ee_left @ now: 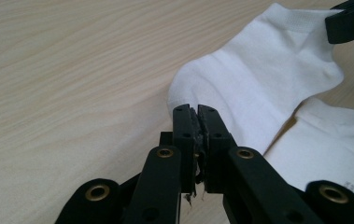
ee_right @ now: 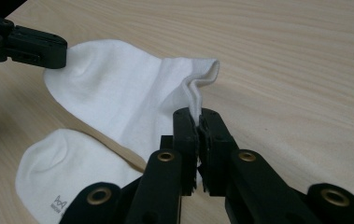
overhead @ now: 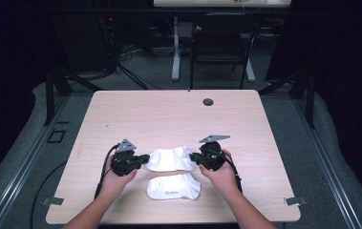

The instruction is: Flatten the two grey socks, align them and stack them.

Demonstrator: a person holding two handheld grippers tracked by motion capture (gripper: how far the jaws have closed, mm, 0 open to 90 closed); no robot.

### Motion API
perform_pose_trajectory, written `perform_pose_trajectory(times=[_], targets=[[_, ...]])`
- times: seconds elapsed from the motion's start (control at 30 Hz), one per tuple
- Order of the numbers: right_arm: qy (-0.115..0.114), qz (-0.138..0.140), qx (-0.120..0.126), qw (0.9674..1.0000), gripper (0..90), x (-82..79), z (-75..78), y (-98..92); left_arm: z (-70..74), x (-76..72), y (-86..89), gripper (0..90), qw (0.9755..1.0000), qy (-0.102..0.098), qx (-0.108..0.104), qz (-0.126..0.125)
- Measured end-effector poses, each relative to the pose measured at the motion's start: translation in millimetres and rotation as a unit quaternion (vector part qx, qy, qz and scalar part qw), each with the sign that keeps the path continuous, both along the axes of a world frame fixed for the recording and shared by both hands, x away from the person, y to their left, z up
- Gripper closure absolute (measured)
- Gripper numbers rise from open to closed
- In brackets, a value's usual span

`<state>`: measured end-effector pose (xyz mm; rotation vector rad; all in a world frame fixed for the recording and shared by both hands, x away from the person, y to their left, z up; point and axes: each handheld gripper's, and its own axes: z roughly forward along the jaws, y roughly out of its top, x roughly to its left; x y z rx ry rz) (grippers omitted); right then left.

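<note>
The pale wooden table (overhead: 135, 109) lies under my hands. I hold the upper white sock (overhead: 170, 159) stretched between my left gripper (ee_left: 196, 112), clamped on its toe, and my right gripper (ee_right: 198, 116), clamped on its cuff. The second sock (overhead: 174, 187) lies just nearer me.

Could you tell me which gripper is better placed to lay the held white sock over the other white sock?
Probably the right gripper: it pinches the white ankle sock's open cuff, and the second white sock lies just beside it. The left gripper only holds the toe.
</note>
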<state>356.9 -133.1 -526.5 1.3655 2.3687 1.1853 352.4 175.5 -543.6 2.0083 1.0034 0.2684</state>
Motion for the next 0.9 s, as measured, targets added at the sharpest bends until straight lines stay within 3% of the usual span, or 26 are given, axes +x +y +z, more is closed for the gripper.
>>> perform_pose_trajectory(times=[0.2,0.5,0.9], targets=[[-0.003,0.009,0.003,1.0000,86.3,-10.6,4.6,0.5,2.8,-10.3,2.1,86.7,1.0000,-0.005,-0.004,-0.006],[-0.004,0.021,0.006,0.9997,86.3,-28.9,8.1,-3.1,2.9,-28.7,4.1,86.7,0.9998,0.007,-0.010,-0.018],[0.003,0.025,0.015,0.9996,86.3,-49.0,1.4,-8.3,1.3,-45.8,-0.1,86.7,0.9993,0.016,-0.006,-0.033]])
